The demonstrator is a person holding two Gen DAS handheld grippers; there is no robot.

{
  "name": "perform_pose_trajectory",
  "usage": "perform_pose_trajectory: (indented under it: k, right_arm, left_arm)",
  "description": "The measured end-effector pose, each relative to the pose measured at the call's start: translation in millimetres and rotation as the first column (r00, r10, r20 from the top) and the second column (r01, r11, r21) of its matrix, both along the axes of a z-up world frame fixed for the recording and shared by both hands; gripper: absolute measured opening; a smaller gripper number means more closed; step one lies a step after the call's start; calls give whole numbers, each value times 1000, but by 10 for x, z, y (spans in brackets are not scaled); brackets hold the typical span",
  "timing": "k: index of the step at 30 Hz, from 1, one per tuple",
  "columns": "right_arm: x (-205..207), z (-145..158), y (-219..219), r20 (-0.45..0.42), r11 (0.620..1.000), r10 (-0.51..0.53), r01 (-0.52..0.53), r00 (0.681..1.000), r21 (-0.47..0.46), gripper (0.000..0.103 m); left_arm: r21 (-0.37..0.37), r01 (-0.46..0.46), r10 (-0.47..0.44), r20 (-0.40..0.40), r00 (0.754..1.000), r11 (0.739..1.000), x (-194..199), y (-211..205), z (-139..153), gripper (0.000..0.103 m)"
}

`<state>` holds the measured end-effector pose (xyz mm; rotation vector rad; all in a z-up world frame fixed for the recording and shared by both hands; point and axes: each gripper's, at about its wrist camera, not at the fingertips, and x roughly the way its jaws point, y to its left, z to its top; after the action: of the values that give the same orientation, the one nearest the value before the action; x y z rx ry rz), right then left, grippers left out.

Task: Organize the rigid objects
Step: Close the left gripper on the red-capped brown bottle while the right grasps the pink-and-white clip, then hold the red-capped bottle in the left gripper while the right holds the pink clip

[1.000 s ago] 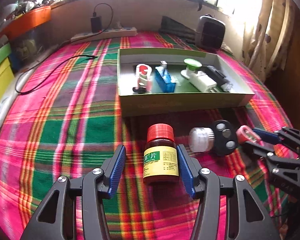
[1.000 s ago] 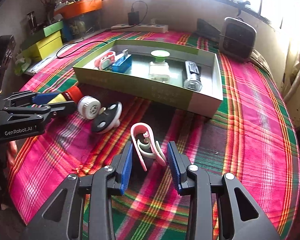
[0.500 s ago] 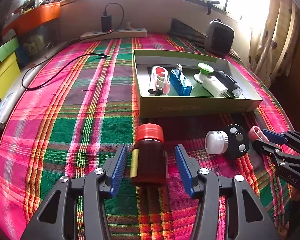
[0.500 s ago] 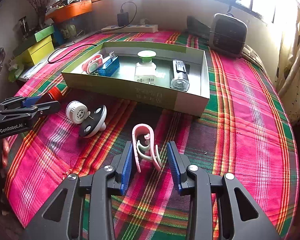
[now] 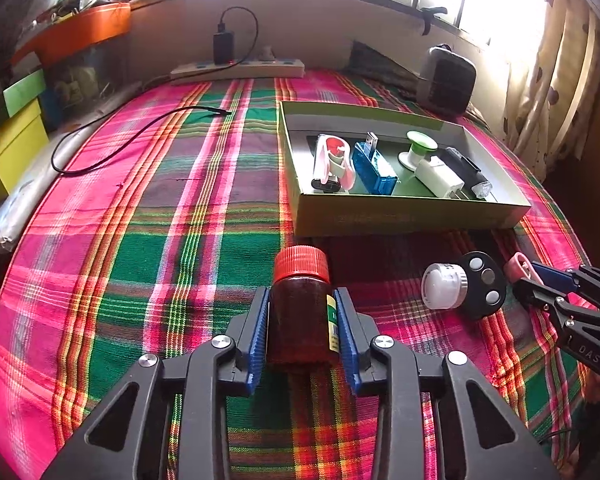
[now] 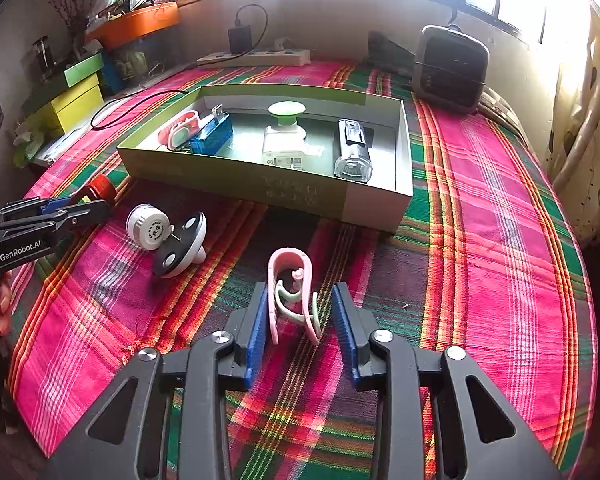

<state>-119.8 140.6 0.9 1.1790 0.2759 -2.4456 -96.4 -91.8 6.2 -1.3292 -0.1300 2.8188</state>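
My left gripper is shut on a brown pill bottle with a red cap, its label turned to the right. My right gripper is partly open around a pink clip lying on the cloth; the left pad touches it, the right pad stands off. A green box ahead holds a pink-white clip, a blue USB device, a green-topped white piece, a white charger and a black torch. A white round cap and a black-and-white key fob lie between the grippers.
The plaid cloth covers the table. A black cable, a power strip and a small heater lie at the back. Yellow and green boxes stand at the left edge.
My left gripper has closed on the pill bottle, which turned its label to the right. My right gripper has narrowed around the pink clip. Both views have drawn back from the box.
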Motion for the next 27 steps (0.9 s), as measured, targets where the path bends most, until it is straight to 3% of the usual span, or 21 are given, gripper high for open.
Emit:
perform_pose_trajectory:
  k: [6, 27]
  right_arm:
    - [-4, -1, 17, 1, 1000, -5, 5, 1000, -4, 24]
    - [-5, -5, 9, 1, 1000, -6, 6, 1000, -5, 24]
  left_arm:
    - [2, 0, 0, 0, 1000, 1000, 3, 1, -3, 31]
    - [1, 0, 0, 0, 1000, 1000, 6, 3, -6, 31]
